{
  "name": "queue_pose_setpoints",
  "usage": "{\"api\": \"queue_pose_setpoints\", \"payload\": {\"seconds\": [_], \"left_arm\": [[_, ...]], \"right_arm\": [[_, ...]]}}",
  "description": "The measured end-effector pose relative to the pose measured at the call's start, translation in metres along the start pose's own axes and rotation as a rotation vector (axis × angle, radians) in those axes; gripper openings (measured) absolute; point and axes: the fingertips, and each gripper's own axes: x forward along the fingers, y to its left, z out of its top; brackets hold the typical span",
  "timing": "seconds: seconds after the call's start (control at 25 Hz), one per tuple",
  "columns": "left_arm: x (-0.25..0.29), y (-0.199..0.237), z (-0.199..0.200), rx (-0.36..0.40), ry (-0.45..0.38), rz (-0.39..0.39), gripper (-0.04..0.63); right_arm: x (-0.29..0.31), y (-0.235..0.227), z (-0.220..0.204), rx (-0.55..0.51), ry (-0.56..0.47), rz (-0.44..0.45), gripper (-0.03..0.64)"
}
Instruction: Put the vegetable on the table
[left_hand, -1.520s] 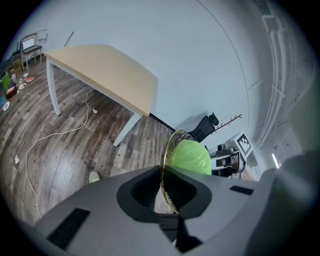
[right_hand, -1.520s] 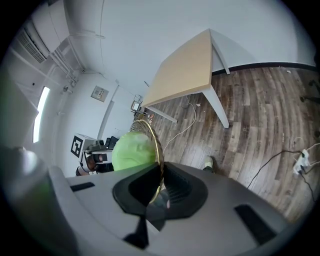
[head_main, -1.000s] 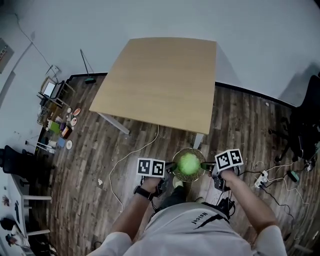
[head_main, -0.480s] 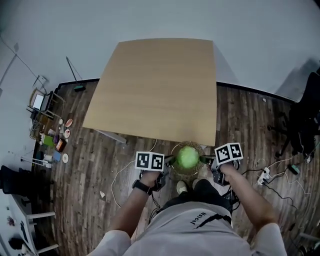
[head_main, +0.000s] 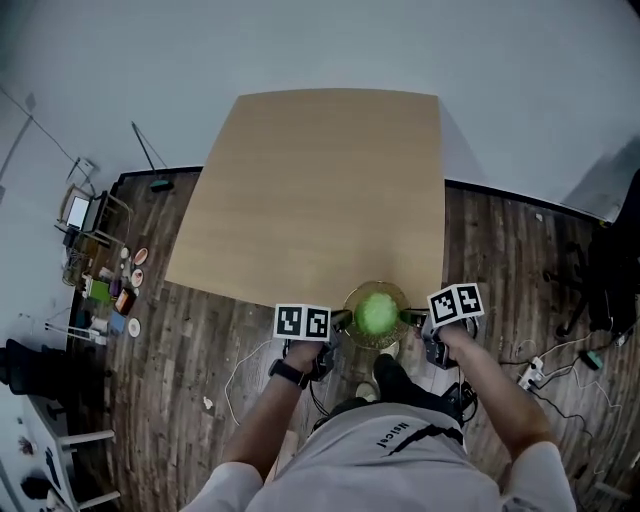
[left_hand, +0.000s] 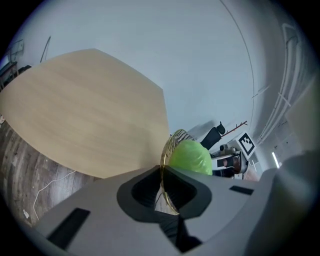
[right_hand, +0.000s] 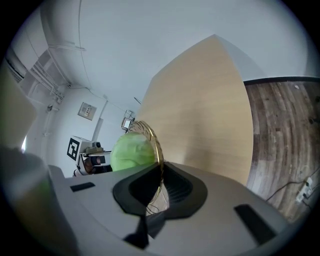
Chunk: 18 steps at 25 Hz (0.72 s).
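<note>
A dark plank floor (head_main: 200, 330) fills most of the head view. On it stands a pale wooden tabletop (head_main: 320, 190) that reaches away to the grey far wall. The person (head_main: 400, 450) stands at the tabletop's near edge, towards its right corner, with both forearms stretched forward. A black chair (head_main: 615, 270) stands at the far right. Loose cables (head_main: 535, 370) lie on the floor near it, and a huddle of small clutter (head_main: 105, 275) sits by the left wall (too small to name piece by piece).

Between the two grippers hangs a gold wire basket (head_main: 376, 286), held in the air right at the near edge of the tabletop and not resting on it. A round green cabbage (head_main: 377, 314) sits inside it.

The left gripper (head_main: 340, 321) has its jaws pinching the basket's left rim. In its own view the thin wire rim (left_hand: 166, 150) runs straight down between the closed jaws (left_hand: 161, 172), with the cabbage (left_hand: 190, 157) just beyond. The right gripper (head_main: 410, 317) does the same on the right side: the wire rim (right_hand: 152, 137) is clamped between its jaws (right_hand: 161, 175), with the cabbage (right_hand: 131, 152) to its left. A dark wristwatch (head_main: 284, 372) shows on the left wrist.
</note>
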Motion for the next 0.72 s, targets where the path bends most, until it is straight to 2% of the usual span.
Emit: {"api": "queue_pose_setpoints", "payload": {"seconds": [0.28,0.72], "left_arm": [[0.026,0.022,0.056,-0.029,0.000,0.061,0.028],[0.060,0.068,0.117,-0.038,0.029,0.077,0.027]], "right_arm": [[0.017,-0.017,0.066,-0.022,0.030,0.006,0.029],[0.060,-0.042,0.129,0.023,0.025,-0.016,0.029]]}}
